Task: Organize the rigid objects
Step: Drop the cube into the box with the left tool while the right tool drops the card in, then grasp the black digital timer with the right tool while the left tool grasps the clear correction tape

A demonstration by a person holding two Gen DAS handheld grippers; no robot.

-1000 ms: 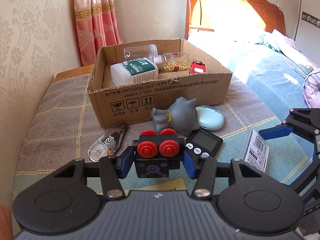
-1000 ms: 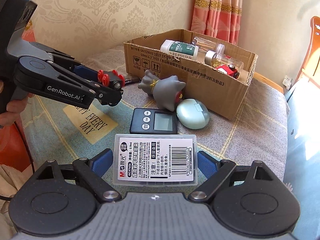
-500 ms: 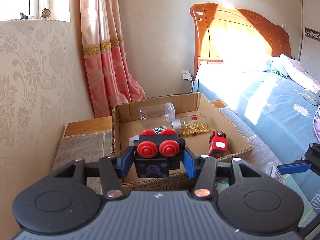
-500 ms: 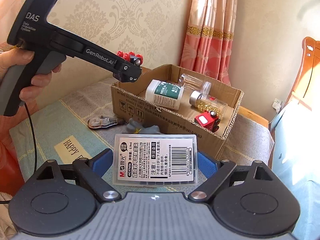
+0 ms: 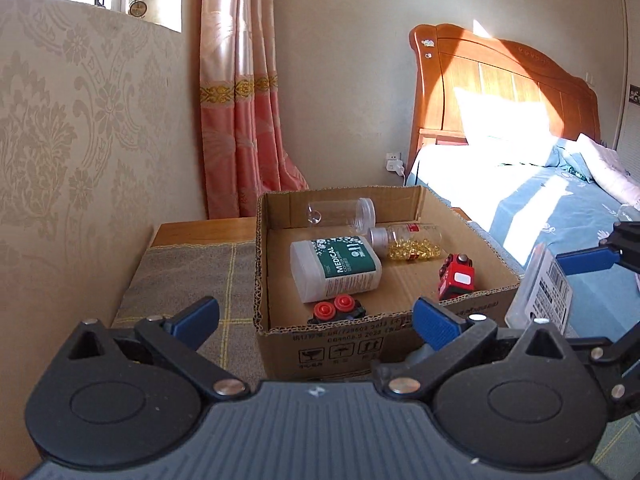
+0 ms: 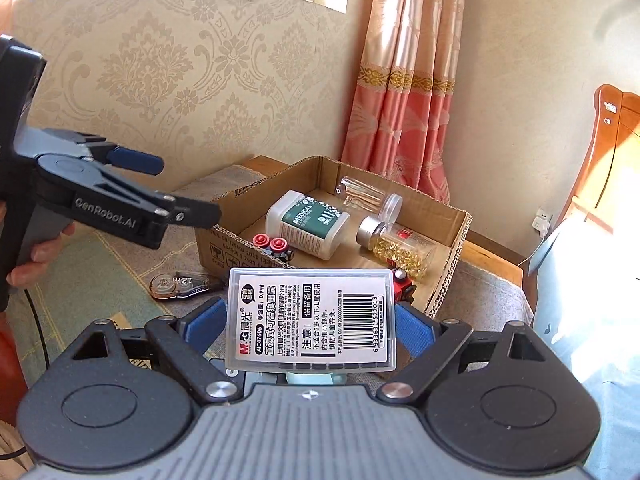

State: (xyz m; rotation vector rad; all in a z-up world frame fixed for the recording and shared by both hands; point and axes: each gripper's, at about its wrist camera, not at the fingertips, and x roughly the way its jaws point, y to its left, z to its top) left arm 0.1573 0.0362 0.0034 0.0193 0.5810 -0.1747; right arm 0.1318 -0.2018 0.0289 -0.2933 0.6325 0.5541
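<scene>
A cardboard box [image 5: 276,272] [image 6: 452,224] holds a white medical bottle [image 5: 336,268] [image 6: 306,222], a clear jar [image 5: 340,212], a bottle of yellow capsules [image 5: 408,240] [image 6: 396,244], a red toy car [image 5: 456,278] and a black toy with red wheels [image 5: 336,308] [image 6: 274,246]. My left gripper [image 5: 314,316] is open and empty just in front of the box's near wall. My right gripper [image 6: 310,322] is shut on a clear refill case [image 6: 310,318] [image 5: 540,292], held above the cloth to the right of the box.
A correction tape [image 6: 178,284] lies on the checked cloth [image 5: 188,276] before the box. A patterned wall and pink curtain [image 5: 244,92] stand behind. A bed with blue sheets [image 5: 540,208] lies to the right.
My left gripper opened and let go of the black red-wheeled toy, which now lies inside the box near its front wall. My right gripper kept the case and moved closer to the box.
</scene>
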